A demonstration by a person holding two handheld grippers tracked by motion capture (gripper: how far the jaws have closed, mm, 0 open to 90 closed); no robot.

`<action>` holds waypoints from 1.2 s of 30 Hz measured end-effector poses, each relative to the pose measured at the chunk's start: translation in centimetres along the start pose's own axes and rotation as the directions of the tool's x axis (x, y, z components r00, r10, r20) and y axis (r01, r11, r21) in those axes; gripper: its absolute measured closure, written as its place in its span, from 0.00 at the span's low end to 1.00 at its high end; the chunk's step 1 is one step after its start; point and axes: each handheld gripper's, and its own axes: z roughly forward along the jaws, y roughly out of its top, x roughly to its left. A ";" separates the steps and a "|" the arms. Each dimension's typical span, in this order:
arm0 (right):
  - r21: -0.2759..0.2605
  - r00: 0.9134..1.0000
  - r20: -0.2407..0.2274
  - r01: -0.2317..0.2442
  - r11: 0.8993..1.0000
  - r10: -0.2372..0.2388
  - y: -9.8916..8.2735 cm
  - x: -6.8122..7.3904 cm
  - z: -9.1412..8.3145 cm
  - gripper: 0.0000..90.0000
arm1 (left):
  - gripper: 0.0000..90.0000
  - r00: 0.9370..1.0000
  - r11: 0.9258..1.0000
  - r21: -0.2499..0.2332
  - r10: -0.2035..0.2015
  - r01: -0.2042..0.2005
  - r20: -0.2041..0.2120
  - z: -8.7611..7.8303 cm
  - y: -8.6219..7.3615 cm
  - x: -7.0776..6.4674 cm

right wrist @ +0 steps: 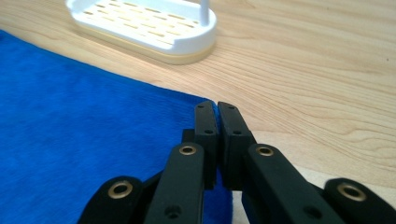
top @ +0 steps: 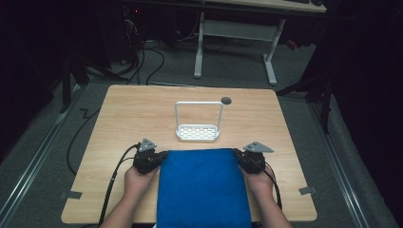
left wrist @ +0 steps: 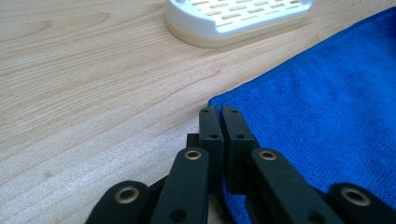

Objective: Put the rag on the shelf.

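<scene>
Two grippers flank the blue cloth [top: 203, 187] just nearer than the white rack [top: 198, 132] in the high view, while the left gripper [left wrist: 219, 110] and then the right gripper [right wrist: 216, 105] each show jaws pinched together on a far cloth corner

The blue cloth [top: 203, 187] runs off the bottom edge of the high view, so its near end is unseen. In the left gripper view the white rack [left wrist: 236, 18] is cropped at the top. The dark disc [top: 226, 100] is perhaps a hole; too small to tell.
</scene>
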 end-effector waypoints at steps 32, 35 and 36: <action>-0.352 0.998 -0.031 0.046 0.935 -0.060 3.6 2.4 -6.9 0.98 | 0.98 0.998 0.943 -0.327 0.060 -0.057 -0.001 -9.0 3.4 -3.1; -0.374 0.997 -0.025 0.054 0.926 -0.069 4.3 2.6 -7.6 0.98 | 0.98 0.998 0.934 -0.351 0.070 -0.066 -0.002 -9.8 4.1 -3.3; -0.380 0.997 -0.029 0.051 0.924 -0.067 4.4 2.6 -7.8 0.98 | 0.98 0.997 0.931 -0.358 0.075 -0.072 -0.006 -10.1 4.3 -3.3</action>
